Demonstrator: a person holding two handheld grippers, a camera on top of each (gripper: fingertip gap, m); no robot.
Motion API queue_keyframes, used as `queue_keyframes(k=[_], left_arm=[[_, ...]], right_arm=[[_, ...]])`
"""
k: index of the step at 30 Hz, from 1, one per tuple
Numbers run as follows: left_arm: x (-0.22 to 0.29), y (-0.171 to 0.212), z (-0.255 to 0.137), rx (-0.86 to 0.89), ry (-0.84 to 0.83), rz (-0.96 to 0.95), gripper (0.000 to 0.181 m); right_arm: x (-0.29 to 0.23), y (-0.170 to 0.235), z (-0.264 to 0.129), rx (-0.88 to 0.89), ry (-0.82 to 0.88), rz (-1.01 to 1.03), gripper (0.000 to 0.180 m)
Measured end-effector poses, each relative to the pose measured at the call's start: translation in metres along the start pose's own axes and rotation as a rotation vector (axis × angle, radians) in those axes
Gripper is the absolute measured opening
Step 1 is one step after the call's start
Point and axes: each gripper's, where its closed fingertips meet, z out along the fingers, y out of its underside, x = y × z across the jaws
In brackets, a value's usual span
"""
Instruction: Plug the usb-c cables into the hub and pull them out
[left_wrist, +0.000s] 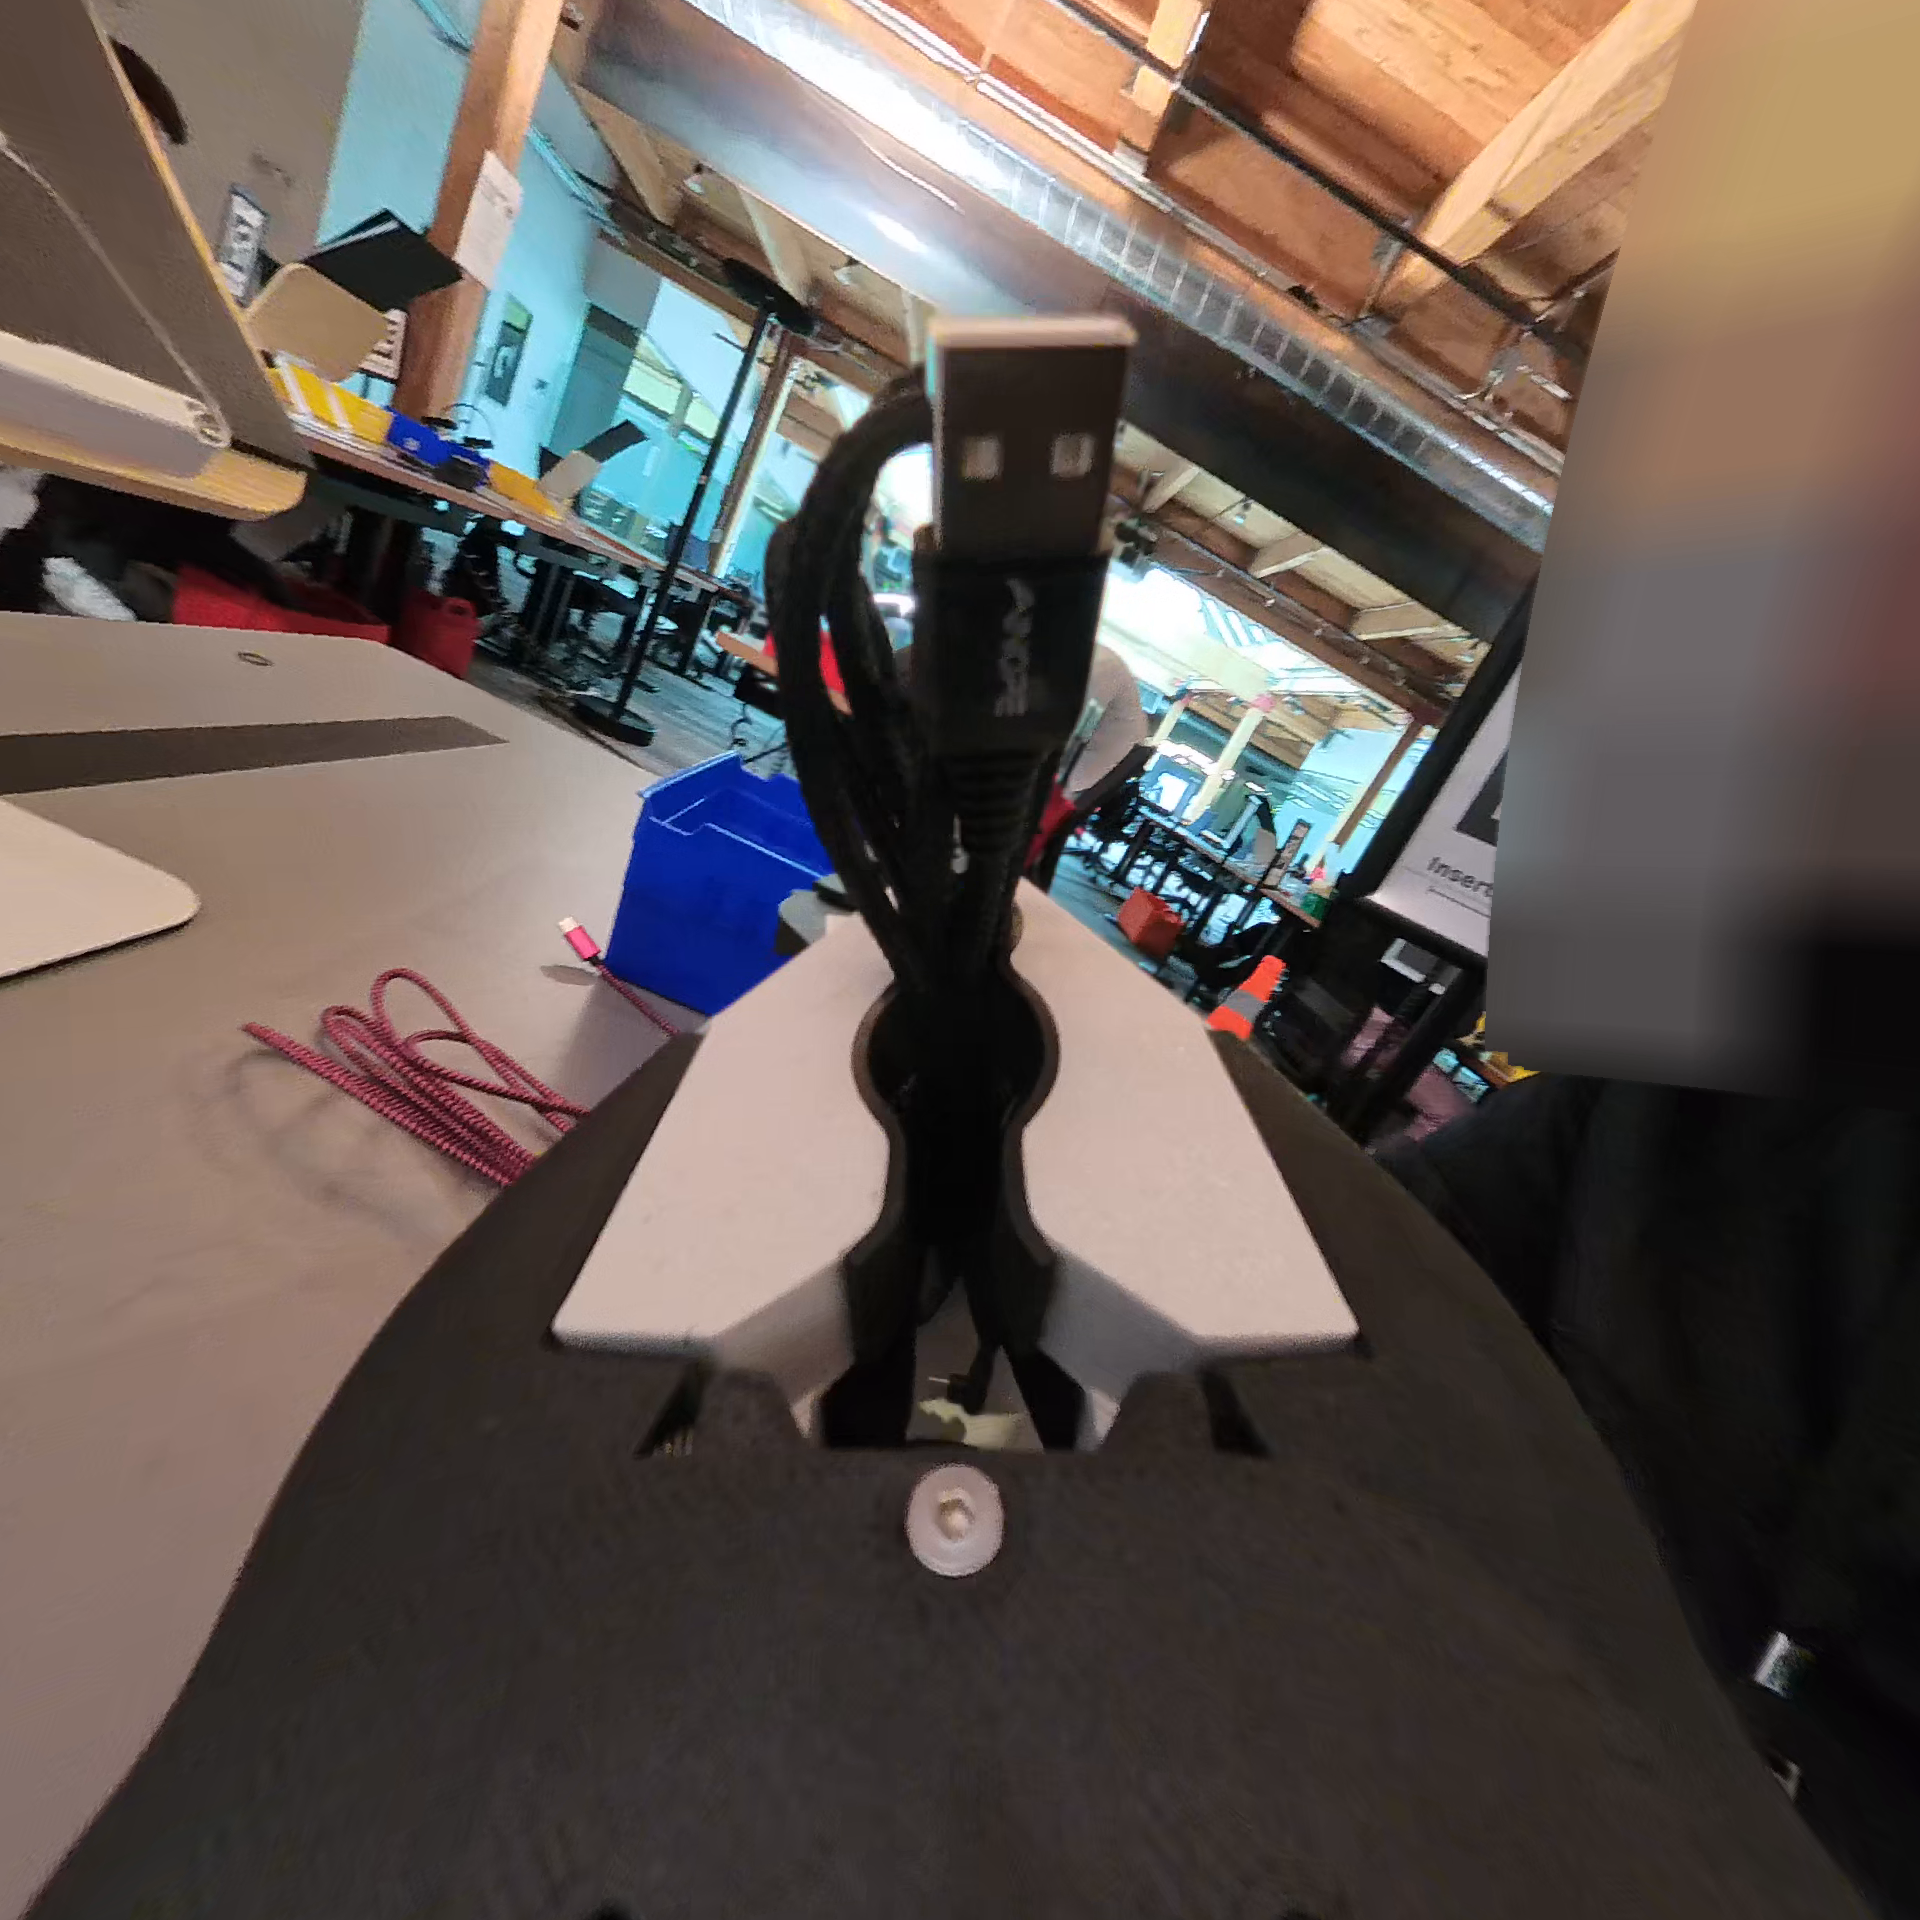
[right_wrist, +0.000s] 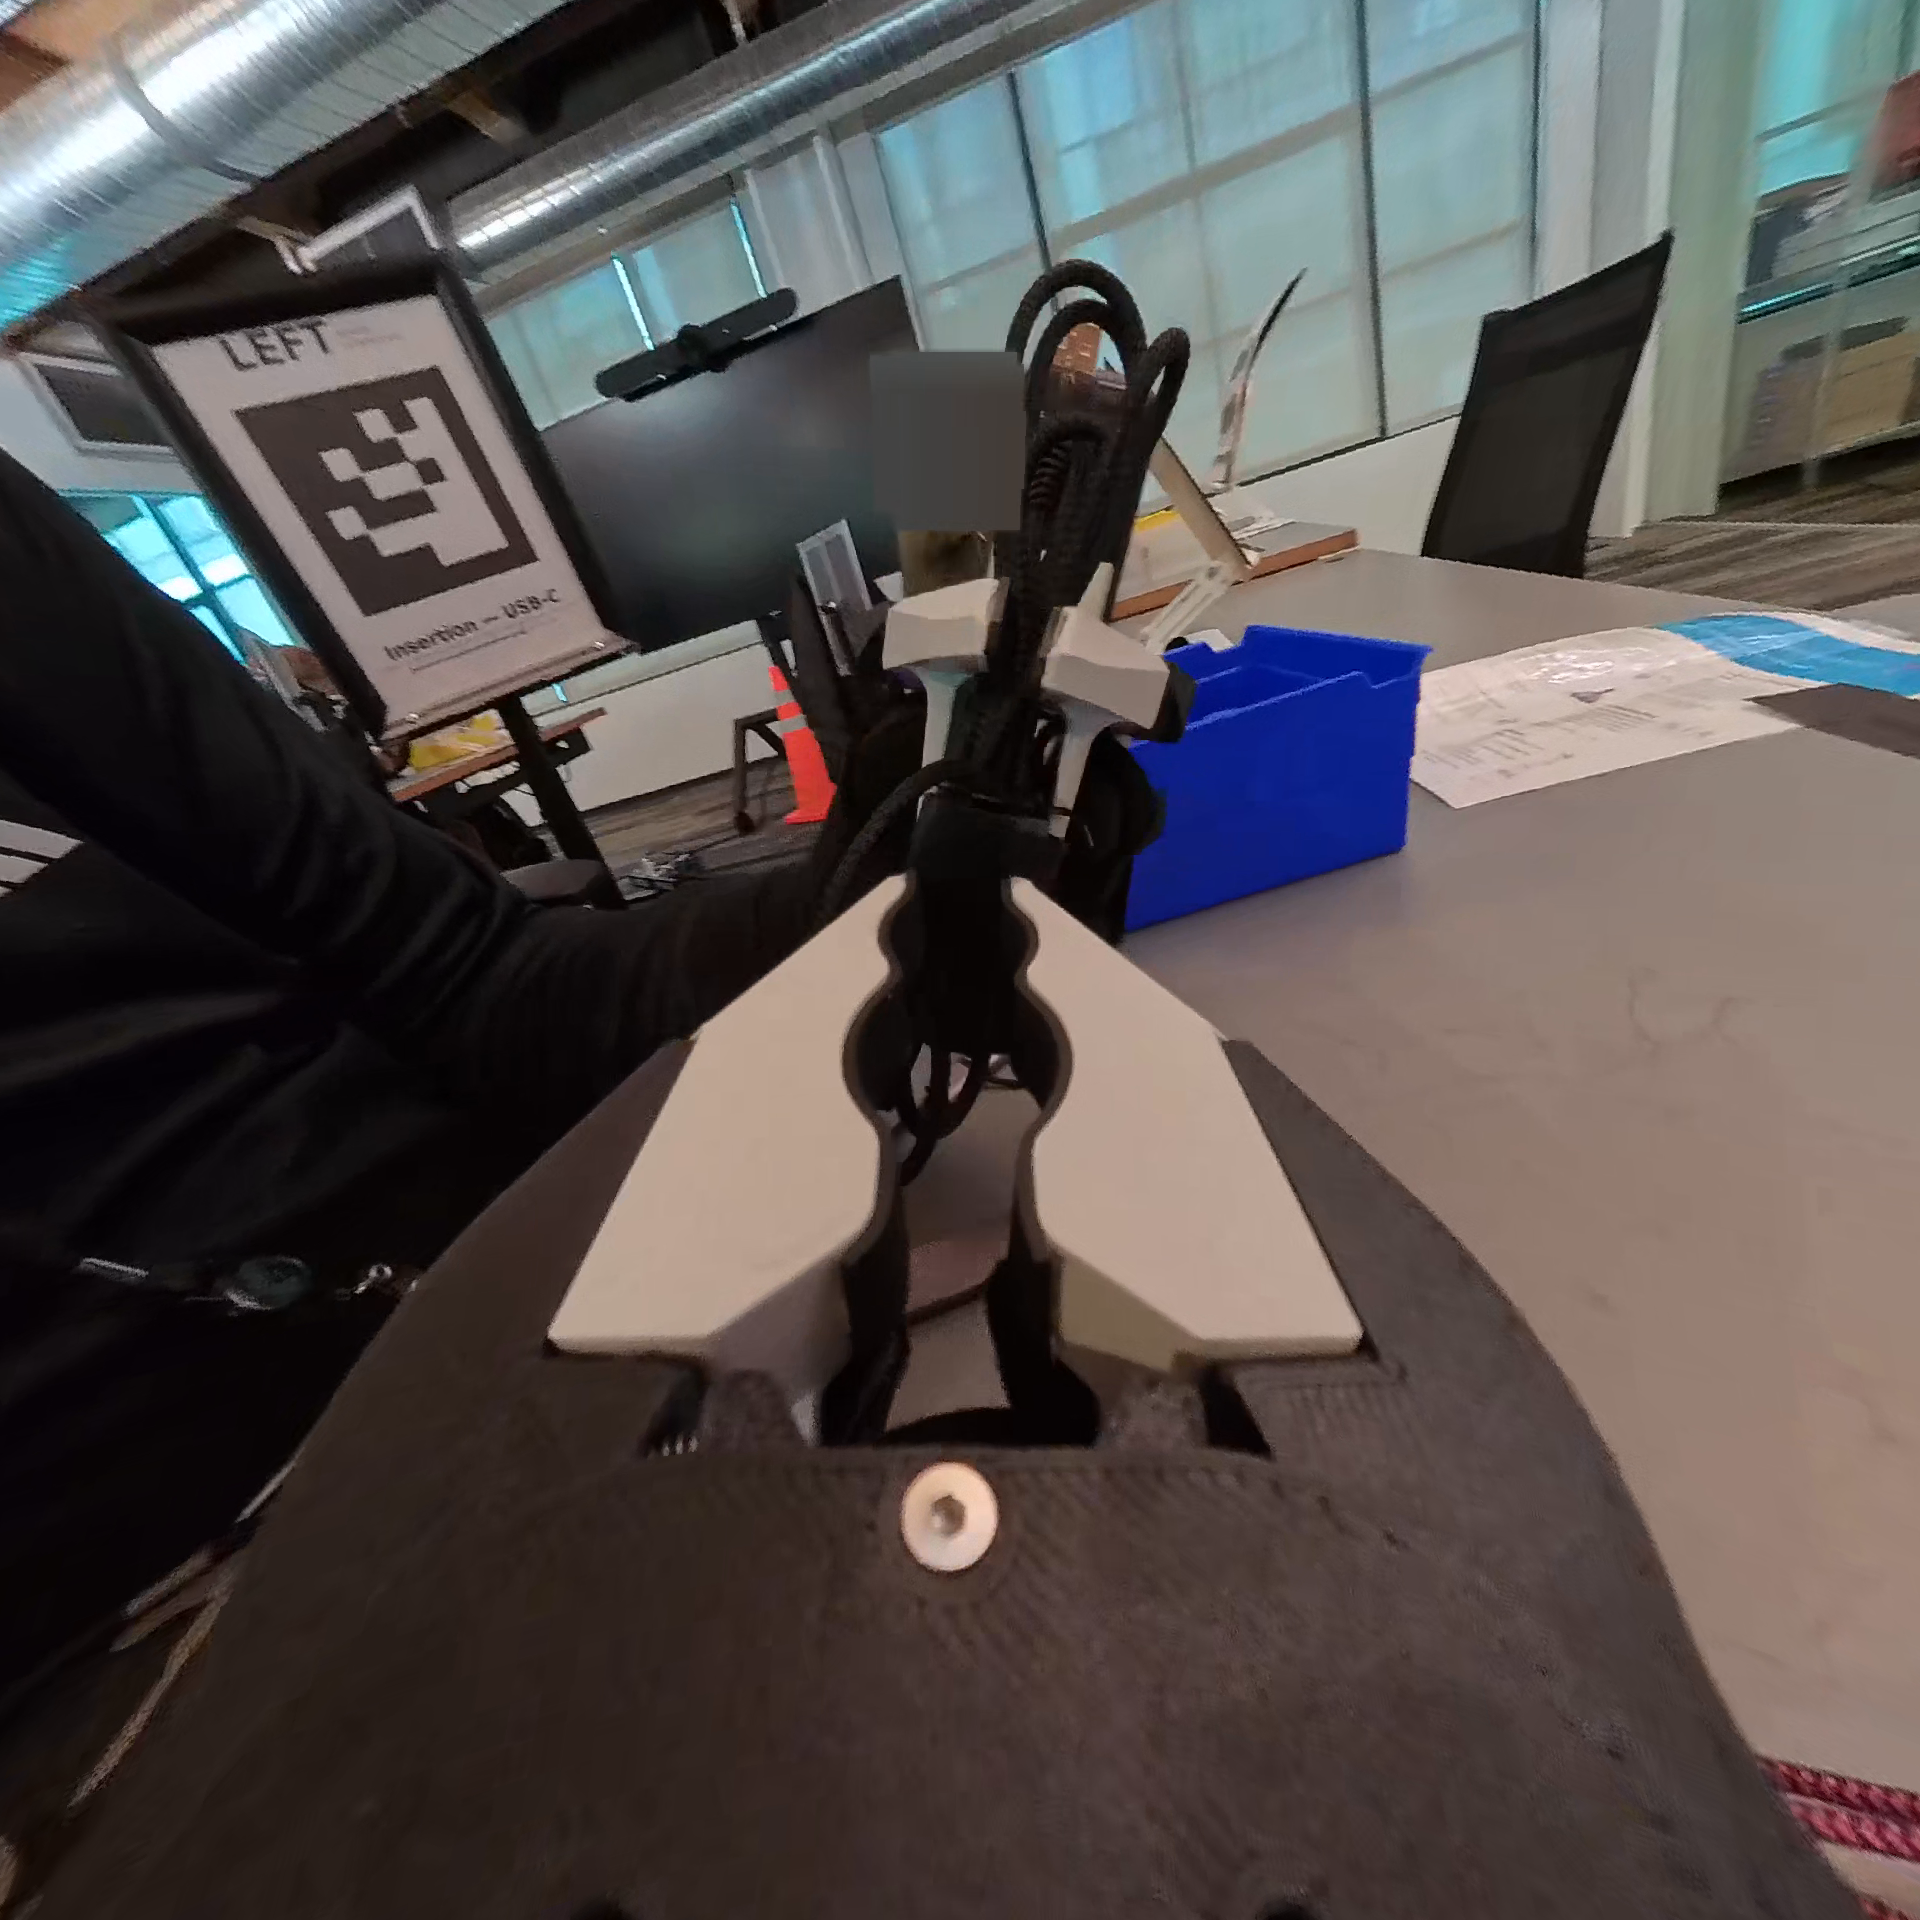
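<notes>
A: The black cable (left_wrist: 914, 727) is a coiled bundle, and the left claw (left_wrist: 951, 940) is closed around it. The two pale fingers (left_wrist: 769, 1143) press the braided strands from both sides, and the bundle stands up toward 12 o'clock. A flat metal plug (left_wrist: 1023, 436) sticks out at the top of it.

B: And the right claw (right_wrist: 956, 894)?

A: It is also closed on the same black cable (right_wrist: 1049, 582), at the lower end of the bundle. In the right wrist view the left claw (right_wrist: 1023, 649) shows farther off at 12 o'clock, gripping the bundle higher, and the cable loops rise above it. So the bundle is held in the air between both claws, above the desk (right_wrist: 1558, 987).

B: What is around them?

A: A blue bin (left_wrist: 717, 883) stands on the grey desk (left_wrist: 260, 1091), at about 10 o'clock from the left claw. In the right wrist view the same bin (right_wrist: 1288, 769) is at 2 o'clock. A red braided cable (left_wrist: 436, 1070) lies loose on the desk at 9 o'clock of the left claw, just beside the bin. A printed paper (right_wrist: 1590, 717) lies on the desk beyond the bin. A sign with a black-and-white marker (right_wrist: 384, 488) stands at 10 o'clock, and a dark sleeve (right_wrist: 312, 914) crosses at 9 o'clock.
</notes>
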Motion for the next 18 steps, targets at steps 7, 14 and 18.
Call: queue_keyframes(k=[7,14,18], left_arm=[[-0.011,-0.001,-0.001,-0.011,-0.099,0.044,0.005],[-0.025,-0.004,-0.005,-0.016,-0.220,0.082,0.004],[-0.031,-0.003,-0.005,-0.029,-0.275,0.104,0.004]], right_arm=[[0.007,0.000,-0.002,-0.026,0.104,-0.084,0.004],[0.014,-0.004,-0.006,-0.029,0.186,-0.128,0.000],[0.015,-0.003,-0.006,-0.044,0.213,-0.160,0.000]])
